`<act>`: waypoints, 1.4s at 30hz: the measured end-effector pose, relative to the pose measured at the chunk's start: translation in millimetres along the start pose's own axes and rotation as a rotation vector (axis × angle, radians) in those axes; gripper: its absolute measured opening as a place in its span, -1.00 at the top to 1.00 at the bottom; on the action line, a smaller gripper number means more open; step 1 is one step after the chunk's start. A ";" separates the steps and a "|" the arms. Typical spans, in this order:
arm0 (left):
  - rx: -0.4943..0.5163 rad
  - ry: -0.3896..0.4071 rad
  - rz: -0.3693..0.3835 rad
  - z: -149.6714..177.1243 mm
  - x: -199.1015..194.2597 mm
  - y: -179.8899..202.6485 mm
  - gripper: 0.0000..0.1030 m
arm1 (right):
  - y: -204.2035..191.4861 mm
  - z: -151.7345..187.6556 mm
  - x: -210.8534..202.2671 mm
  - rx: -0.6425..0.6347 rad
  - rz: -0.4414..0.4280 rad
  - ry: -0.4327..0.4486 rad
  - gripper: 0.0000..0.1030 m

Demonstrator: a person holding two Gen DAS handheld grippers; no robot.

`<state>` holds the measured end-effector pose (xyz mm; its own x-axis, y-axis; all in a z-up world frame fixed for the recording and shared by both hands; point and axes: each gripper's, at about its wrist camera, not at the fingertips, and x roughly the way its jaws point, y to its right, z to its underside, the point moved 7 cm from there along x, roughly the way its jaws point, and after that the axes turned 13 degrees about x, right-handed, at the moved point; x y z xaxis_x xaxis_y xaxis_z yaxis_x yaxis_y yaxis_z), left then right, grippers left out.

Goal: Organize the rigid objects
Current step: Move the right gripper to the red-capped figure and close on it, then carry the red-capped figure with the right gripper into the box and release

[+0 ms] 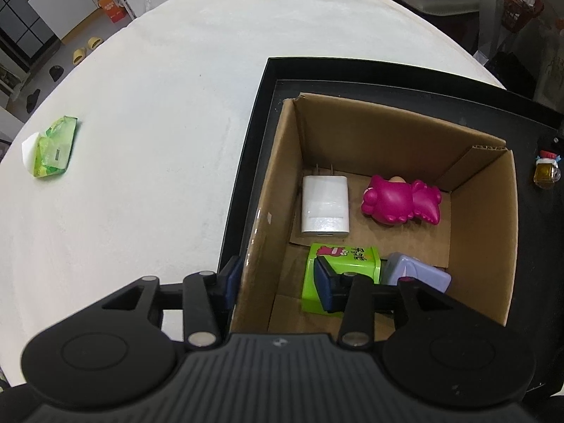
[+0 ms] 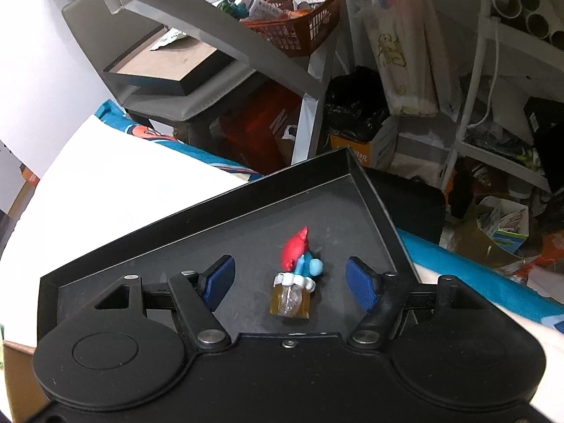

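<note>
Cardboard box (image 1: pixel 486 246): charger (image 1: pixel 325 204), pink toy (image 1: pixel 402 200), green box (image 1: pixel 340 271).

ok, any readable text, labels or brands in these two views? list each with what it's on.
Green box in the cardboard box: coloured characters on top, too blurred to read.
Orange-and-white carton on the floor behind the black tray: partial print, seen upside down, not legible.
Red box under the grey shelf: one large pale letter, perhaps "N", cut off.
Orange box on the far floor: white print, too small.
White charger, pink toy: none visible.
</note>
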<state>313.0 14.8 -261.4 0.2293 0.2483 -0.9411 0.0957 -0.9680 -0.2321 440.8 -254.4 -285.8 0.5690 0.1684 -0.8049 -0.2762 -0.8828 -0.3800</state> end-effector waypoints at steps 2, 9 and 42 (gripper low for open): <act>-0.008 0.000 0.002 0.2 0.5 -0.4 0.17 | -1.5 1.4 3.9 -0.012 0.009 -0.013 0.04; -0.008 0.003 0.016 2.5 -0.8 -1.9 0.16 | -4.4 16.3 -4.2 -0.079 0.024 -0.043 0.51; -0.077 0.080 0.145 26.7 -26.6 -17.6 0.16 | -85.4 65.9 -130.1 -0.224 -0.179 -0.058 0.51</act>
<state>279.4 24.3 -238.9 0.3226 0.1112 -0.9400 0.1295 -0.9889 -0.0726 339.4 -172.1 -178.6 0.5462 0.3496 -0.7612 0.0066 -0.9105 -0.4135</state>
